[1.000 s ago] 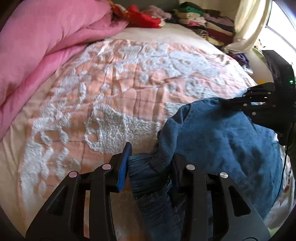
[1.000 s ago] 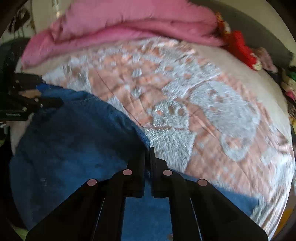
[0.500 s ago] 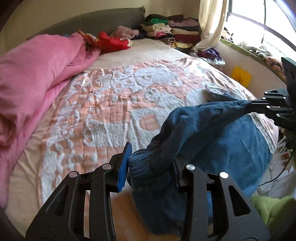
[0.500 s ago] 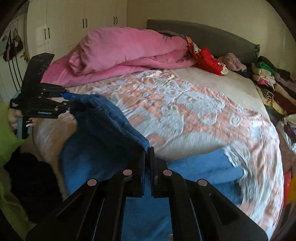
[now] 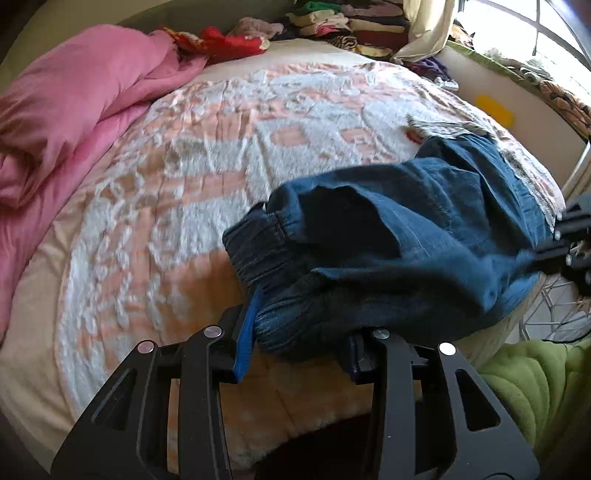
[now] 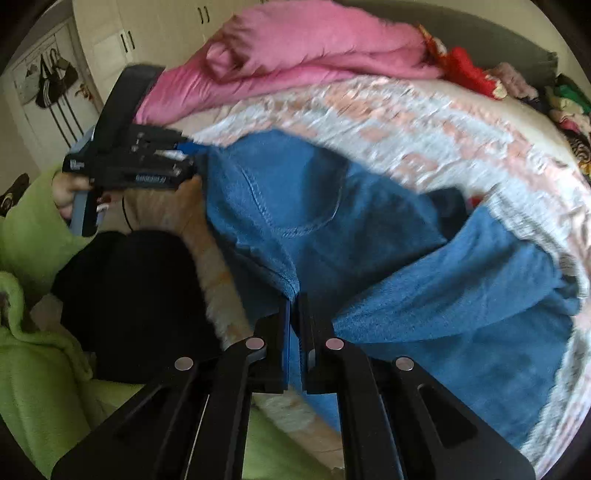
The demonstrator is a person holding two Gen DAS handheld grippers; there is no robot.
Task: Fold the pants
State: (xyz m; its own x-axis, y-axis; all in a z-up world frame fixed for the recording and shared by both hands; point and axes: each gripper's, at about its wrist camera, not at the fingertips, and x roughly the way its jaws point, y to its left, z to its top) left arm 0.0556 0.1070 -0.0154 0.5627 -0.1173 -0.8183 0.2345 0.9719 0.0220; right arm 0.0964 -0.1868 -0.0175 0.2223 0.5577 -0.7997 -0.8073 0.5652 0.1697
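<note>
Blue denim pants (image 5: 406, 240) hang stretched between my two grippers over the near edge of the bed. In the left wrist view my left gripper (image 5: 301, 325) is shut on the bunched ribbed cuffs (image 5: 258, 254), and the right gripper (image 5: 569, 240) pinches the other end at the frame's right edge. In the right wrist view my right gripper (image 6: 294, 299) is shut on a folded edge of the pants (image 6: 332, 221), whose curved pocket stitching faces up. The left gripper (image 6: 184, 162) holds the far end at the upper left, in a hand.
The bed carries a peach and white patterned blanket (image 5: 221, 166) with a pink duvet (image 5: 74, 110) heaped along its left side. Stacked clothes (image 5: 332, 22) lie at the far end. A lime green fleece garment (image 6: 37, 332) and something black (image 6: 140, 302) are close below the grippers.
Both grippers have drawn back from over the blanket toward the bed's near edge, dragging the pants along. The pants now hang off the edge between them. Both grips are unchanged.
</note>
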